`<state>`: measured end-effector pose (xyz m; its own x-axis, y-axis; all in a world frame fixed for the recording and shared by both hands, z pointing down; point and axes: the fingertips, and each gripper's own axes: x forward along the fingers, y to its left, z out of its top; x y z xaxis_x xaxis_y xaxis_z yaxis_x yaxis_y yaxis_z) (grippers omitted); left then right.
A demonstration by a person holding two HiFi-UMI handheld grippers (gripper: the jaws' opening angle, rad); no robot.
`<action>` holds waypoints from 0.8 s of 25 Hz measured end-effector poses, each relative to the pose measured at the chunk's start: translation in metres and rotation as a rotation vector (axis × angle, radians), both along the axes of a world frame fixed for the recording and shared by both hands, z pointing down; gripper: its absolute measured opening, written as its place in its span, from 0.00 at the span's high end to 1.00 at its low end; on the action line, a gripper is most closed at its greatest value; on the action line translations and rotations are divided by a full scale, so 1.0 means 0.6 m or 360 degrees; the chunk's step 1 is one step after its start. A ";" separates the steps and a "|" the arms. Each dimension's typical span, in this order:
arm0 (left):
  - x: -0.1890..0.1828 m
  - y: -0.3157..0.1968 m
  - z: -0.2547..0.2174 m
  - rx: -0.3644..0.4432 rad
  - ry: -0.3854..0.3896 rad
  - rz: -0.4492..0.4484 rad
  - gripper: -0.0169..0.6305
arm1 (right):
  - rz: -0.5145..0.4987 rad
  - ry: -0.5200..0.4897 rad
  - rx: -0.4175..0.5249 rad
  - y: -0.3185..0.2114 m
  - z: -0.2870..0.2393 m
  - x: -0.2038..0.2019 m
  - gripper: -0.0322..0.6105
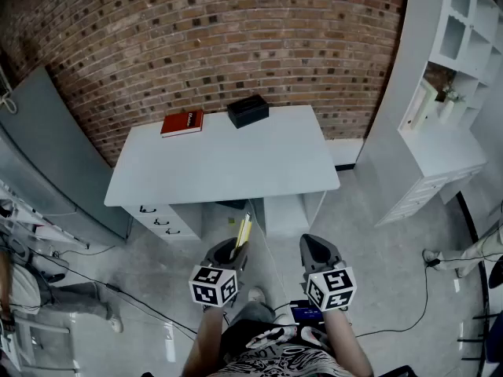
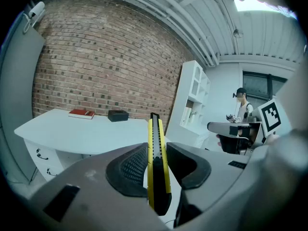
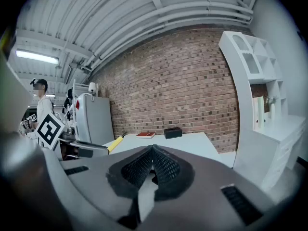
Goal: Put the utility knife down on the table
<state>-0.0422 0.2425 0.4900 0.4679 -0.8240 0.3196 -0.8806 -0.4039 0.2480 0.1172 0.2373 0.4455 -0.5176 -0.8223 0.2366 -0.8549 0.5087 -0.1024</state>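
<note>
Out in front of the white table (image 1: pixel 228 167), well apart from it, the left gripper (image 1: pixel 226 254) squeezes the yellow utility knife (image 2: pixel 156 162) tight, its tip sticking out past the jaws. The right gripper (image 3: pixel 152 150) has its jaws pressed together, holding nothing.

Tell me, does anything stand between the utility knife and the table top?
Nothing visible. The left gripper holds the utility knife in open air short of the table; the red book and black box lie at its far edge.

Head view downward, others level (common table (image 1: pixel 236 167))
</note>
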 end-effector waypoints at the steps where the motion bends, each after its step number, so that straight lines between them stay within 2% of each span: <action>1: -0.002 -0.002 -0.002 0.0002 -0.0002 -0.0004 0.78 | -0.0004 0.0000 0.0002 -0.001 -0.002 -0.002 0.95; 17: 0.007 0.000 -0.011 0.0019 -0.0033 -0.0027 0.78 | -0.0029 -0.0023 0.0030 -0.007 -0.008 0.011 0.95; 20: 0.001 -0.004 -0.008 0.0012 -0.0025 -0.0049 0.78 | -0.0046 -0.0048 -0.0003 -0.012 0.002 0.007 0.95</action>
<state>-0.0413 0.2399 0.4854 0.4374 -0.8403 0.3203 -0.8963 -0.3785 0.2310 0.1211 0.2303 0.4464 -0.5481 -0.8064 0.2220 -0.8363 0.5329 -0.1289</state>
